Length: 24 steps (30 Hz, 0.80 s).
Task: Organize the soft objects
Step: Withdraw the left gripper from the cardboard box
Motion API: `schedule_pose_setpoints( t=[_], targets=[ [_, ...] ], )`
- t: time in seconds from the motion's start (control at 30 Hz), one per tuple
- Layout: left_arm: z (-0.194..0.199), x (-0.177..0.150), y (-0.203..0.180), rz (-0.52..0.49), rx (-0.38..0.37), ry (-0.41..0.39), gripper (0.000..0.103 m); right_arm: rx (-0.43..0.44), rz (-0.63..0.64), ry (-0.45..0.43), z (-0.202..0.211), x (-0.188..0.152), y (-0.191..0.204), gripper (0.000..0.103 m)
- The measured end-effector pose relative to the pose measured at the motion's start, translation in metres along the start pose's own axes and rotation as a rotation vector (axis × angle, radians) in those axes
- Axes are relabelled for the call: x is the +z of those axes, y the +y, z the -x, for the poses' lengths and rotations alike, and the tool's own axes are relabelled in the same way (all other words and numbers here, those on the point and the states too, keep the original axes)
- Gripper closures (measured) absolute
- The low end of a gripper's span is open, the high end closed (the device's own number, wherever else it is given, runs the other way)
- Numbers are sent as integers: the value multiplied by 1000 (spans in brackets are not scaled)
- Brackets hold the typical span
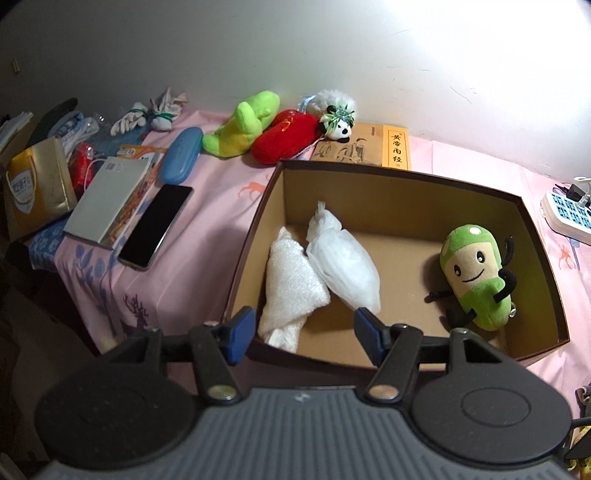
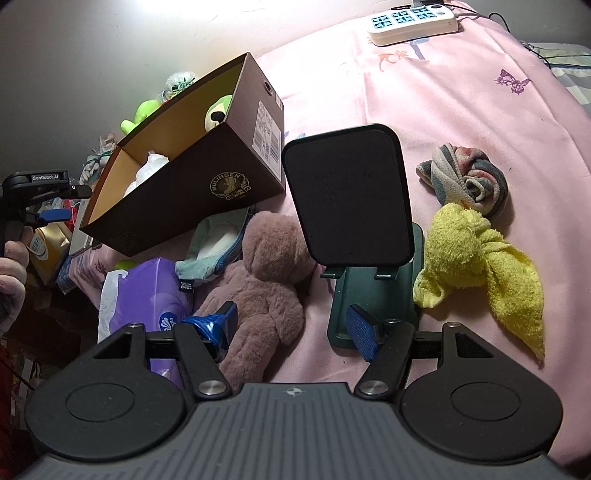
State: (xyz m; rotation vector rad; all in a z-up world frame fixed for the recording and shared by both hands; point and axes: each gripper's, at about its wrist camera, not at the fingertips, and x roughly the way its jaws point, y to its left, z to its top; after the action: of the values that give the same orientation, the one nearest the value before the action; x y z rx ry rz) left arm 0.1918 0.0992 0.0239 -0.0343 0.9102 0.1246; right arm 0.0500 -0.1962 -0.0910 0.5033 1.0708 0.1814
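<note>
A brown cardboard box (image 1: 406, 199) stands open on the pink bedsheet. Inside lie a white towel (image 1: 291, 291), a knotted white plastic bundle (image 1: 343, 266) and a green smiling plush (image 1: 476, 277). My left gripper (image 1: 304, 326) hovers over the box's near wall, open and holding nothing. My right gripper (image 2: 291, 328) is open low over a pink plush bear (image 2: 266, 280). The bear's legs lie between its fingers, and the right pad is clear of them. A yellow towel (image 2: 480, 258) and a rolled striped cloth (image 2: 465, 177) lie to the right.
Beyond the box lie a green-yellow plush (image 1: 243, 125), a red plush (image 1: 284, 136), a small panda (image 1: 340, 125) and a book (image 1: 369, 147). A phone (image 1: 155, 225) and blue case (image 1: 183, 155) lie left. A dark phone stand (image 2: 351, 195), purple tissue pack (image 2: 147, 295) and power strip (image 2: 413, 18) surround the bear.
</note>
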Motion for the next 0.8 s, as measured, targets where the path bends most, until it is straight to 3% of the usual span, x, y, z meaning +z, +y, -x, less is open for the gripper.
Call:
schedule_pose_setpoints(
  t=[0.53, 0.8],
  targets=[
    [56, -120, -22, 92, -52, 57, 37, 90, 28, 88, 7, -16, -27, 53],
    [76, -159, -37, 44, -37, 50, 37, 151, 26, 153, -7, -25, -24, 53]
  ],
)
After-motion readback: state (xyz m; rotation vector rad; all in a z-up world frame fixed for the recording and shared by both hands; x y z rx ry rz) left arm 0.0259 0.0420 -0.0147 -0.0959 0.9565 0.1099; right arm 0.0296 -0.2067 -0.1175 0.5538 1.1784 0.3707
